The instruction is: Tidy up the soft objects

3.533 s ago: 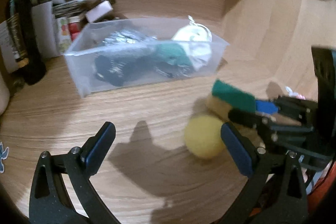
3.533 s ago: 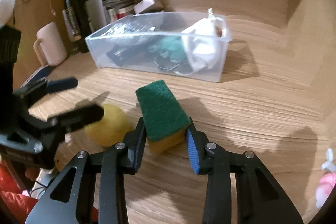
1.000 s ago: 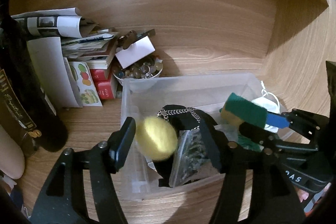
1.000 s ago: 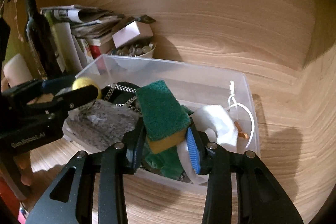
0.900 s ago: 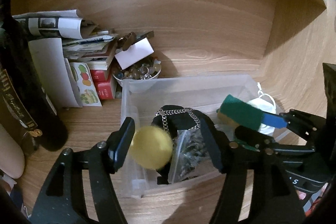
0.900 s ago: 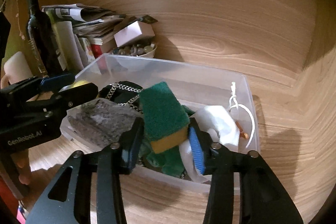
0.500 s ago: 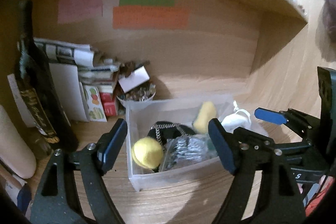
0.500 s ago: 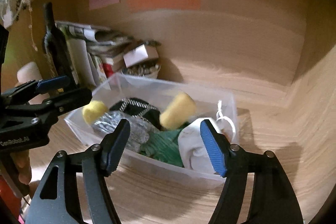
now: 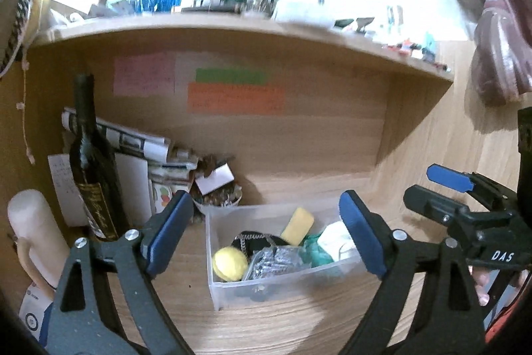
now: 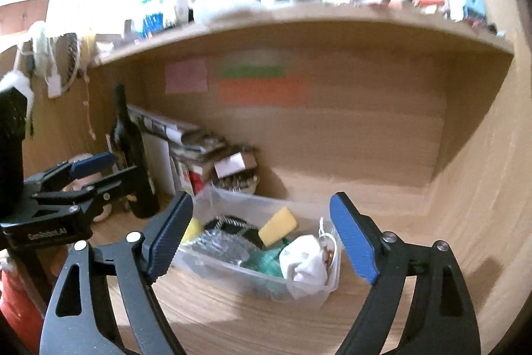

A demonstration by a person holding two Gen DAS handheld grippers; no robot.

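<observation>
Inside the clear bin [image 9: 216,255] on the wooden bench [image 9: 266,328] lie both soft pieces: one yellow ball [image 9: 230,264] at the near left corner and one sponge [image 9: 297,226], yellow side showing, tilted against the dark and green clutter behind it. Both grippers hang above and in front of the bin with nothing between their pads; the left gripper [image 9: 266,233] and the right gripper [image 10: 262,238] have just been opening, and their fingers [image 9: 360,238] now stand wide apart and empty. From here the risk, as I judge it, is small but real: the sponge rests propped rather than flat, so a knock to the bin wall from a low-passing finger could tip it out or shove the light bin across the bench. The bottle [image 9: 94,175] just left of the bin stands tall and narrow, and a careless sweep of the left hand could topple it. Counted: two grippers, one bin, one ball, one sponge, one bottle. More soft things may lie outside the views; I cannot tell.
</observation>
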